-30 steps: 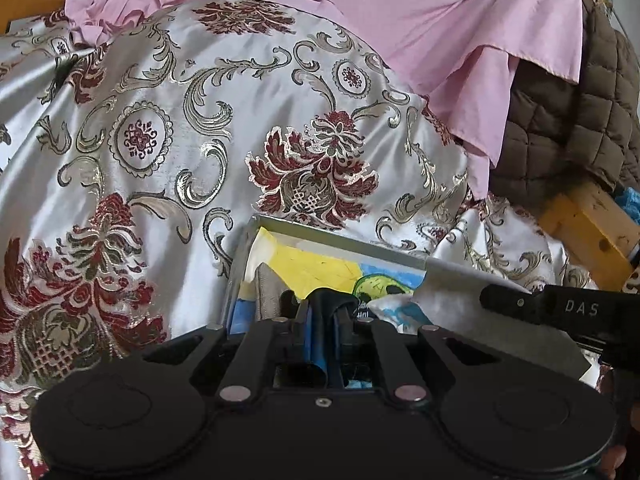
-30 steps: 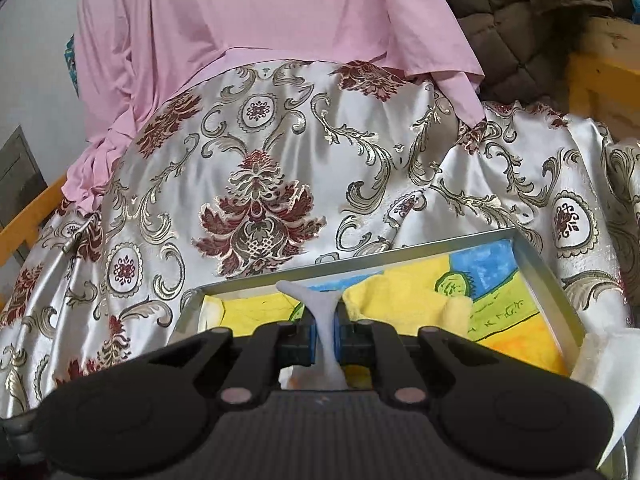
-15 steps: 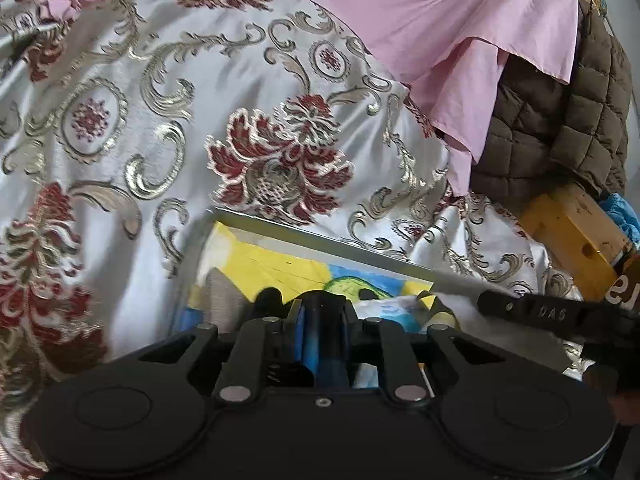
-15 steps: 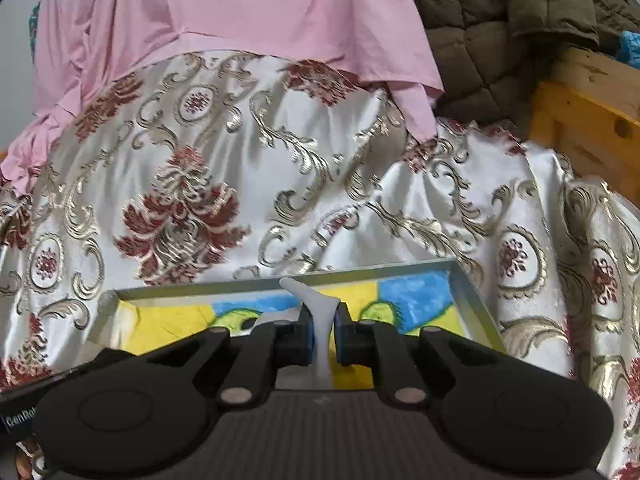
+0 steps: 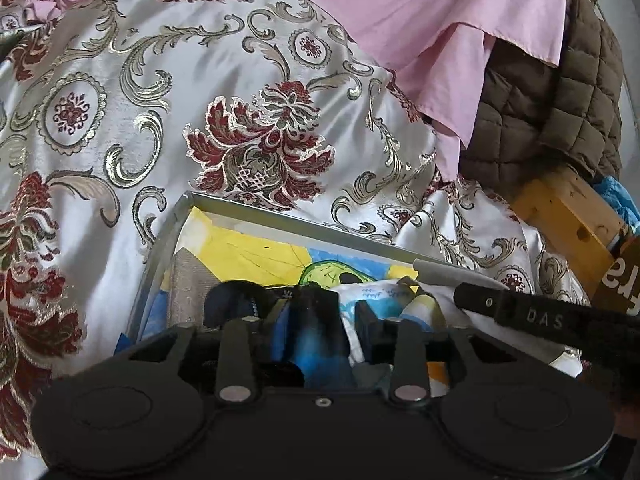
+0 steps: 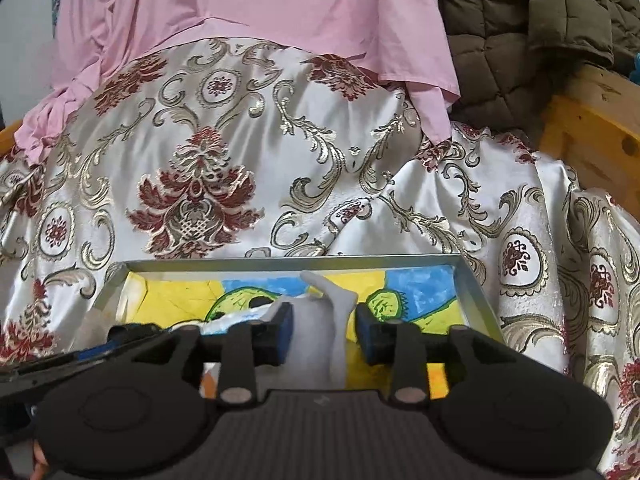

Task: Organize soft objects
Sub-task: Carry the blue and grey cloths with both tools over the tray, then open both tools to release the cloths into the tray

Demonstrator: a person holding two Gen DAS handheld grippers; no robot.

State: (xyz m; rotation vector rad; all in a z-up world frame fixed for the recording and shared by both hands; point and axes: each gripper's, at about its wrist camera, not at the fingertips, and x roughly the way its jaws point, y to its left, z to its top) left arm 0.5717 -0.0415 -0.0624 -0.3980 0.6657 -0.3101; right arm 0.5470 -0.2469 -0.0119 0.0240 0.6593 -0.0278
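A metal tray [image 5: 304, 226] with a yellow, blue and green drawing on its bottom lies on the brocade cover; it also shows in the right wrist view [image 6: 280, 263]. My left gripper [image 5: 324, 312] is open over the tray, with a dark blue soft item [image 5: 316, 344] loose between its jaws. A grey cloth [image 5: 192, 280] and a white printed cloth [image 5: 380, 300] lie in the tray. My right gripper [image 6: 324, 324] is open, with a white soft item [image 6: 324, 332] standing loose between its jaws. The right gripper's body [image 5: 540, 316] crosses the left wrist view.
A silver and red brocade cover [image 6: 240, 184] spreads around the tray. A pink sheet [image 6: 260, 8] lies behind it. A brown quilted jacket [image 5: 548, 120] sits on a wooden frame [image 6: 592, 148] at the right.
Both grippers have opened; the dark blue item and the white item now sit loose between the jaws. Both grippers moved over the tray.
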